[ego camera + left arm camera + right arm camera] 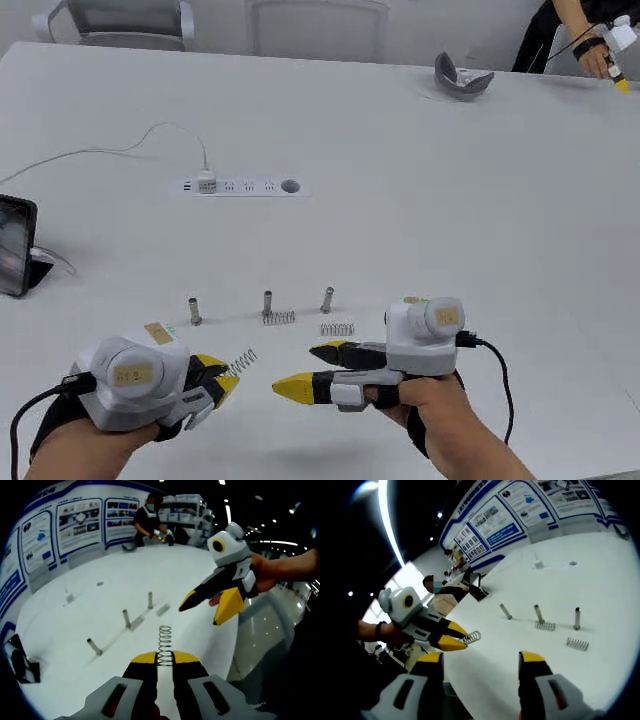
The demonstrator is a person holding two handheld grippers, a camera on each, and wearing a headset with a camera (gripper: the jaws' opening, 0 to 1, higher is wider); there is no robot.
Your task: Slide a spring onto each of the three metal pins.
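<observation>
- The spring (pixel 164 639) was pinched at its near end by the left gripper (pixel 164 657). The rest of it stuck out past the yellow tips, up in the air over the table (pixel 450 200).
- It looked thin, light and bendy. It would likely wobble, and it could squash or pop out if it was squeezed hard.
- A soft hold close to one end seemed best. That left the far end free to go over the top of a pin.
- A second spring (pixel 279 318) lay flat on the table, just beside the foot of the middle pin (pixel 267 303).
- A third spring (pixel 338 328) lay flat near the right pin (pixel 327 299). Both of these could roll away if bumped.
- The left pin (pixel 194 311) had no spring by it. All three pins stood up straight and were bare, so no spring was on a pin yet.
- The pins looked hard and smooth, so a spring should slip down easily once it was lined up.
- The right gripper (pixel 297 368) was wide open and held nothing. It hung near the left gripper, above the table.
- Farther back, a power strip (pixel 240 186) lay on the table.
</observation>
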